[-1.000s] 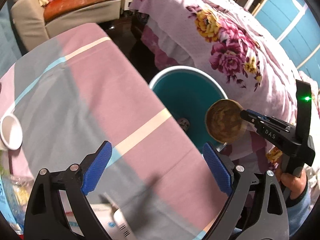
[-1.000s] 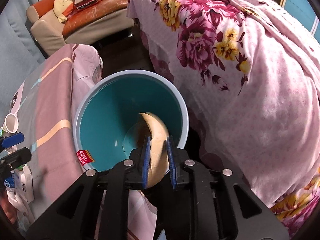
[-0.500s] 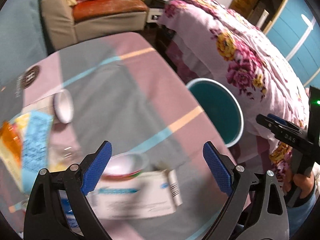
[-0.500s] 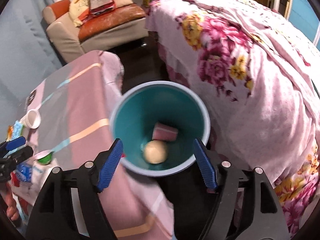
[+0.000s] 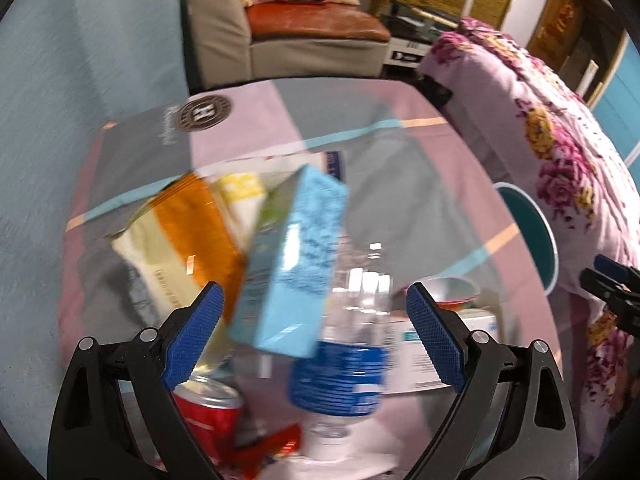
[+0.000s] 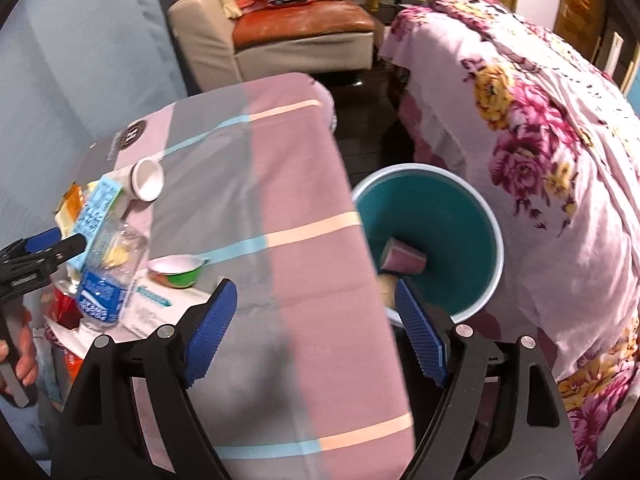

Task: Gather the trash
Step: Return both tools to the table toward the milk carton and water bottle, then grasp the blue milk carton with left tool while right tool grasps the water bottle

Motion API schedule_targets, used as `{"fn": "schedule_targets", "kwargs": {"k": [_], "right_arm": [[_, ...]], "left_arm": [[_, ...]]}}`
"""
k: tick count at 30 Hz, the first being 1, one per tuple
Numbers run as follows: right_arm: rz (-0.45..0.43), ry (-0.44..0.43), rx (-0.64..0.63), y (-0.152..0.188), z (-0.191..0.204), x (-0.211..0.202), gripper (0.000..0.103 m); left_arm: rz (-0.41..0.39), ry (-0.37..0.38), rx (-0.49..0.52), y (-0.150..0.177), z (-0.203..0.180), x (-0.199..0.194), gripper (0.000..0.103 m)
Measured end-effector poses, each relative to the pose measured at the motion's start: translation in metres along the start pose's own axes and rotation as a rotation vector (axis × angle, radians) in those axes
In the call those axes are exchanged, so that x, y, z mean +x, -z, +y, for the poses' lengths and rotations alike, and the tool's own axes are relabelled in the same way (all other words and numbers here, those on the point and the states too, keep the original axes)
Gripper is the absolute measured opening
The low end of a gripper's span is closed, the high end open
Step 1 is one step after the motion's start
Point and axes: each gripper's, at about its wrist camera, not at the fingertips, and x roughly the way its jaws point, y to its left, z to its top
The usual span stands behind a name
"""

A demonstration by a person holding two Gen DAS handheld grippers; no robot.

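Right tool [image 6: 316, 330] is opening, nothing between its blue pads, above the worktop [image 6: 304, 272] edge beside the teal bin [image 6: 460, 220], where a pink cup [image 6: 402, 261] lies inside. Left tool [image 5: 316, 330] gapes wide and empty over a light-blue carton [image 5: 296, 264] and plastic bottle [image 5: 352, 344].

2 downward wrist views, table [image 5: 400, 128] shared

The table [image 6: 304, 184] wore a cloth of pink and grey blocks with pale blue and peach stripes. Beside it, the bin [image 6: 486, 216] was teal inside with a white rim, a pink cup [image 6: 402, 260] within. The bed's cover [image 6: 560, 168] was pink with magenta and yellow flowers.
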Motion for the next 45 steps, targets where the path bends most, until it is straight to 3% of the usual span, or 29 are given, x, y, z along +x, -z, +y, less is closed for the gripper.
{"fn": "schedule_targets", "kwargs": {"k": [11,17,19,21,26,31,36,43,45], "right_arm": [[0.050,-0.031,-0.058,-0.006,0.044,0.016,0.077],[0.084,-0.045,-0.083,-0.009,0.061,0.025,0.077],[0.089,-0.049,-0.098,-0.010,0.068,0.026,0.077],[0.093,-0.053,-0.109,-0.011,0.073,0.027,0.077],[0.118,-0.092,-0.125,-0.013,0.091,0.032,0.077],[0.156,-0.150,-0.162,-0.015,0.121,0.038,0.077],[0.162,-0.167,-0.198,-0.015,0.144,0.041,0.077],[0.175,-0.159,-0.164,-0.014,0.141,0.044,0.077],[0.186,-0.161,-0.155,-0.013,0.141,0.046,0.077]], "left_arm": [[0.047,-0.021,0.002,-0.002,0.019,0.024,0.092],[0.052,0.017,-0.017,-0.006,0.027,0.029,0.092],[0.049,0.052,-0.035,-0.004,0.033,0.028,0.082],[0.048,0.072,-0.057,-0.003,0.041,0.025,0.066],[0.024,0.062,-0.092,0.001,0.057,0.016,0.052],[0.012,0.094,-0.132,0.006,0.074,0.011,0.051],[0.025,0.071,-0.099,0.007,0.072,0.021,0.054],[0.041,0.058,-0.033,0.002,0.059,0.040,0.059],[0.044,0.098,-0.044,0.001,0.061,0.041,0.052]]}}
